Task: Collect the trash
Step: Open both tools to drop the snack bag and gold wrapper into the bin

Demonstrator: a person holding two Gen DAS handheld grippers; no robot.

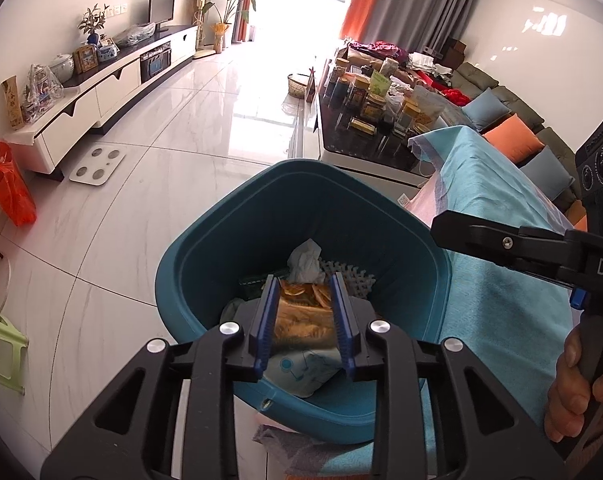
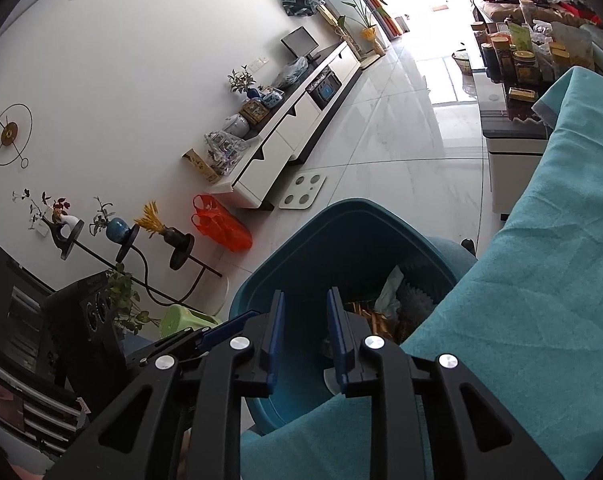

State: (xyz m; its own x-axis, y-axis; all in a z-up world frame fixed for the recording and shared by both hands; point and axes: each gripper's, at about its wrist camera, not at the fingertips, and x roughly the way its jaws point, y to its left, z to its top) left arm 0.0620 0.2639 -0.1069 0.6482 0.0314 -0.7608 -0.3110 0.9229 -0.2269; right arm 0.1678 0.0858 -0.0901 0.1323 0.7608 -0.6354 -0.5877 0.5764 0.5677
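The left gripper (image 1: 303, 316) hangs over the teal bin (image 1: 205, 240), its jaws a little apart with nothing pressed between them. Below lie a snack bag (image 1: 305, 320), a crumpled tissue (image 1: 306, 262) (white) and a blue-printed packet (image 1: 301, 372).

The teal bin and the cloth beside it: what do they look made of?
The teal bin looks like moulded plastic with a matte to satin finish: smooth one-piece walls, a rounded rim and soft highlights. The cloth looks like a woven or terry-type textile, matte: it shows fine surface texture, folds and a hemmed edge. The exact fibre cannot be told.
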